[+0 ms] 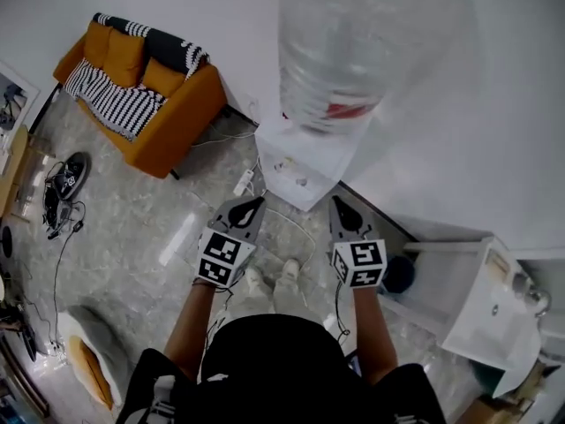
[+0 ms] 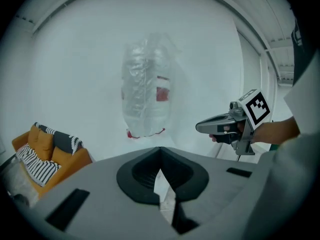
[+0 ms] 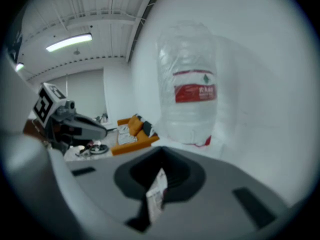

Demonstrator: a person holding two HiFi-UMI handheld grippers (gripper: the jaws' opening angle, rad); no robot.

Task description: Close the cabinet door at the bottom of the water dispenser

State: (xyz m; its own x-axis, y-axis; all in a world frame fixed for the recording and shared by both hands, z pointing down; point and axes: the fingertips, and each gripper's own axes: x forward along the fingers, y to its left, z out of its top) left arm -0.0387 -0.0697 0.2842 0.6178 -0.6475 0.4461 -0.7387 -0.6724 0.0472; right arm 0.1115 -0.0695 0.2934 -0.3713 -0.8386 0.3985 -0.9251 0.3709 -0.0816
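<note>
The white water dispenser [image 1: 305, 162] stands against the wall with a big clear bottle [image 1: 340, 51] on top. From this steep angle its lower cabinet door is hidden. Both grippers are held up side by side in front of the person, pointing at the dispenser and apart from it. My left gripper [image 1: 256, 203] is shut with nothing held, and so is my right gripper [image 1: 338, 203]. The left gripper view shows the bottle [image 2: 145, 89] ahead and the right gripper [image 2: 200, 127] beside it. In the right gripper view the bottle [image 3: 190, 84] is ahead and the left gripper [image 3: 102, 130] is alongside.
An orange sofa [image 1: 146, 87] with a striped blanket stands at the far left. A power strip [image 1: 244, 182] with cables lies on the floor by the dispenser. A white unit [image 1: 490, 312] stands at the right. Gear and cables [image 1: 62, 184] clutter the left floor.
</note>
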